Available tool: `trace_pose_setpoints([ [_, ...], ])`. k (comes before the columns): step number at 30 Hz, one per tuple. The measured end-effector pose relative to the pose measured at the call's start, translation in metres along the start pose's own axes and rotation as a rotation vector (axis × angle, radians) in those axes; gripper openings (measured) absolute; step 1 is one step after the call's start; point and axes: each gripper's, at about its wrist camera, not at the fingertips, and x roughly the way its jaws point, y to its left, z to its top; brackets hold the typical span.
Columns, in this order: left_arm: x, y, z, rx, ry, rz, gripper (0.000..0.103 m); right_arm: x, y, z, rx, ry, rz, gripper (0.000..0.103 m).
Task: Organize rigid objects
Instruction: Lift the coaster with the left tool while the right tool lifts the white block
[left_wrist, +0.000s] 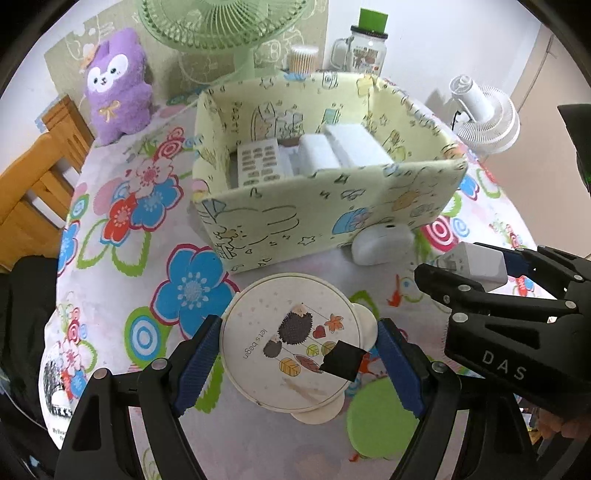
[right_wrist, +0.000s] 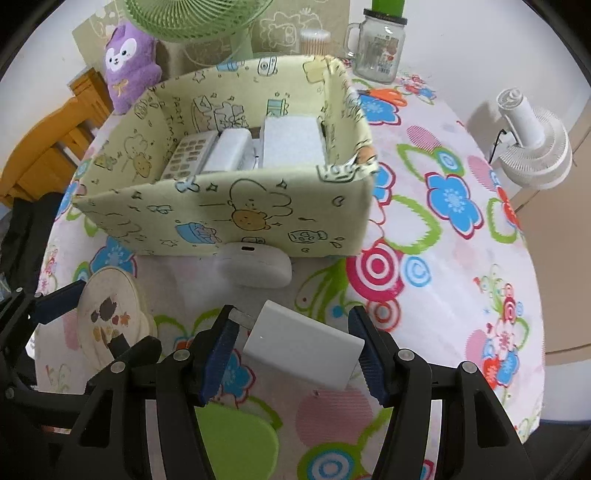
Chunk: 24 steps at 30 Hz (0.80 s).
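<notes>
A pale yellow fabric box (left_wrist: 295, 210) stands mid-table, also in the right wrist view (right_wrist: 229, 218), with a remote (left_wrist: 258, 162) and white blocks (left_wrist: 332, 147) inside. A white earbud case (left_wrist: 380, 240) lies against its front wall, as the right wrist view (right_wrist: 255, 269) shows. My left gripper (left_wrist: 299, 354) is shut on a round hedgehog-print coaster stack (left_wrist: 291, 347), also seen in the right wrist view (right_wrist: 107, 317). My right gripper (right_wrist: 291, 347) is shut on a white charger (right_wrist: 303, 347), held above the cloth; it shows in the left wrist view (left_wrist: 476, 266).
A green fan (left_wrist: 221, 29), a purple plush (left_wrist: 118, 85), a glass jar (left_wrist: 365, 48) and a cotton-swab tub (left_wrist: 303, 59) stand behind the box. A white fan (right_wrist: 532, 147) stands off the table's right edge. A wooden chair (left_wrist: 40, 166) is at the left.
</notes>
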Motion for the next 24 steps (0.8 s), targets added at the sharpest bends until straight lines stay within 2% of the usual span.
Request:
trace_pose_setpoints([
  [9, -0.039, -0.008, 0.001, -0.046, -0.031, 0.010, 0.085, -0.042, 0.001, -0.001, -0.037, -0.043, 0.033, 0.064],
  [24, -0.088, -0.027, 0.011, -0.063, -0.102, 0.054, 0.085, -0.099, -0.009, 0.007, -0.083, -0.103, 0.047, 0.064],
])
